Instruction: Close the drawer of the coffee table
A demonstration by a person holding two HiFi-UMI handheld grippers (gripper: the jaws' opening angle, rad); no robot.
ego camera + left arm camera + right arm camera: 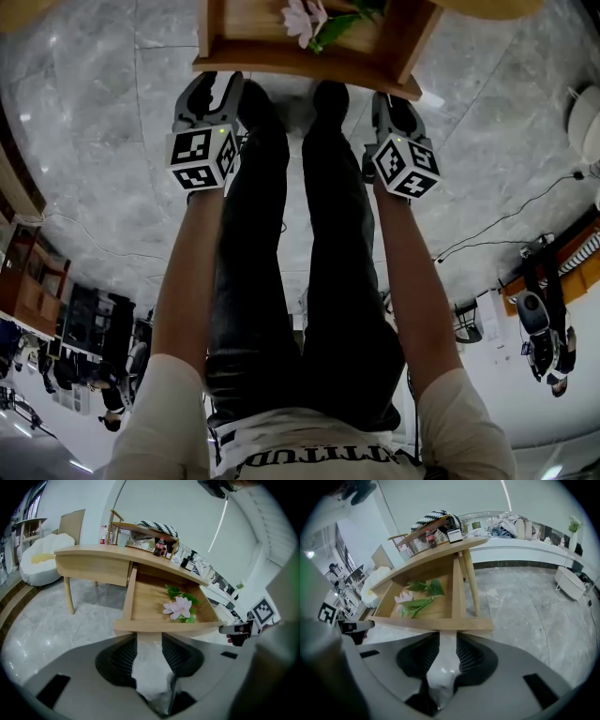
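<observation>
The coffee table's wooden drawer (305,61) stands pulled out, and a pink flower (305,19) with green leaves lies in it. My left gripper (214,91) hangs just in front of the left part of the drawer's front board, open and empty. My right gripper (396,111) hangs before the right part, also open and empty. In the left gripper view the front board (164,626) lies just beyond the parted jaws of the left gripper (149,644), with the flower (179,607) behind it. The right gripper view shows the same board (436,624) past the right gripper (447,641).
The person's legs (300,234) stand between the two arms on the grey marble floor (103,112). The table top (93,552) carries a wooden rack with bottles (140,534). A white beanbag (44,557) sits at the far left. A table leg (469,581) stands right of the drawer.
</observation>
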